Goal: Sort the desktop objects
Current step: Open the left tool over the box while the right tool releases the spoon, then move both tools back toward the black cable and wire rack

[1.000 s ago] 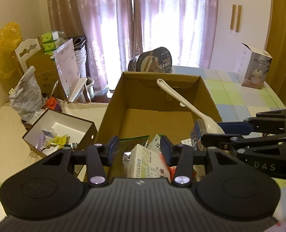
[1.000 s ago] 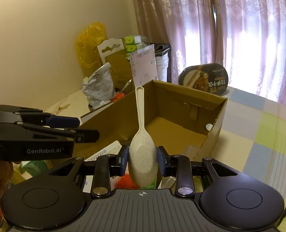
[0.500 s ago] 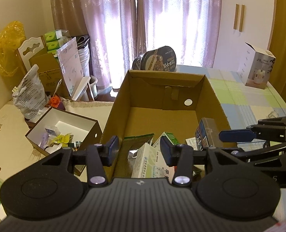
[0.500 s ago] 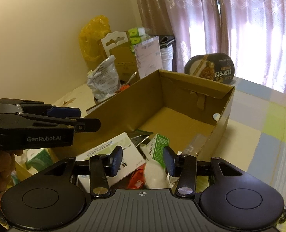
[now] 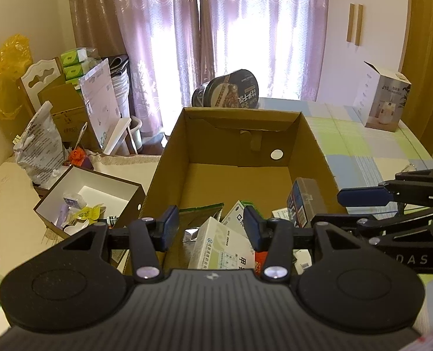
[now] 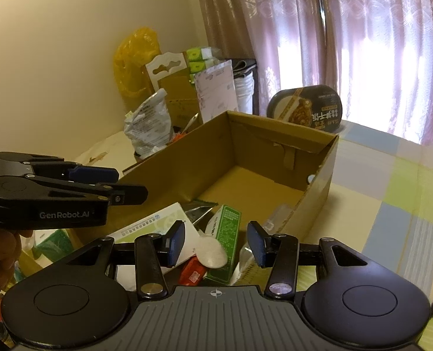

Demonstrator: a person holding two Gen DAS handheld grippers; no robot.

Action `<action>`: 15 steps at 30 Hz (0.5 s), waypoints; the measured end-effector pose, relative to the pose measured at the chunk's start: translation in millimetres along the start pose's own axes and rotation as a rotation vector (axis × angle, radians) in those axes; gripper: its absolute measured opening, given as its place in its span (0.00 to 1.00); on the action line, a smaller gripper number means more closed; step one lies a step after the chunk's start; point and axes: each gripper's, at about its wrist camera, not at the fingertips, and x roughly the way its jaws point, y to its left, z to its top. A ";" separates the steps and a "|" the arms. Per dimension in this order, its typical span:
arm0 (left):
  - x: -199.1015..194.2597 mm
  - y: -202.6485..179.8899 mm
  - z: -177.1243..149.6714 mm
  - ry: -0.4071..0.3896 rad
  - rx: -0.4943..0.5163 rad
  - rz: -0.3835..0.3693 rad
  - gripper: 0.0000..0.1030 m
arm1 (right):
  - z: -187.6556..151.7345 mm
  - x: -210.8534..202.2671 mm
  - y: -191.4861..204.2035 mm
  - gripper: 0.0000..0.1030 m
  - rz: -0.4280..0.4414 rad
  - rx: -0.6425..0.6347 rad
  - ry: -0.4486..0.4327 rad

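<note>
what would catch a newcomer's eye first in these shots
The big open cardboard box in the middle, its near end piled with medicine boxes and a pale rice spoon. Both grippers, left and right, hover open over that pile. Behind the box, a black instant-noodle bowl lies on its side before the bright curtains.

There are 2 fisheye views, 1 on each handheld gripper, each looking forward along its own fingers and slightly down. The left wrist view sits close above the near end of the open cardboard box (image 5: 236, 172) and faces straight down its length toward the purple curtains (image 5: 234, 29). The right wrist view stands at the box's near right side and faces diagonally left across it toward the cream wall (image 6: 70, 44). Both share the box, the instant noodle bowl (image 5: 226, 89) behind it, the curtains and the checked tablecloth (image 6: 392, 187), and each catches the other gripper at its edge.
</note>
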 end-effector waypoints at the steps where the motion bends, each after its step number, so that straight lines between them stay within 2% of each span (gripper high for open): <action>1: -0.3 -1.0 0.6 -0.003 -0.001 -0.002 0.42 | 0.1 -1.9 -1.5 0.44 -0.004 0.001 -0.006; 4: -2.1 -6.3 4.4 -0.019 0.000 -0.015 0.43 | 0.5 -9.9 -7.5 0.48 -0.028 0.006 -0.031; 7: -4.0 -18.5 9.8 -0.041 0.012 -0.042 0.44 | -0.4 -22.9 -19.0 0.64 -0.067 0.023 -0.070; 15: -8.4 -69.9 18.5 -0.102 0.076 -0.154 0.53 | -21.8 -55.7 -76.8 0.70 -0.202 0.089 -0.081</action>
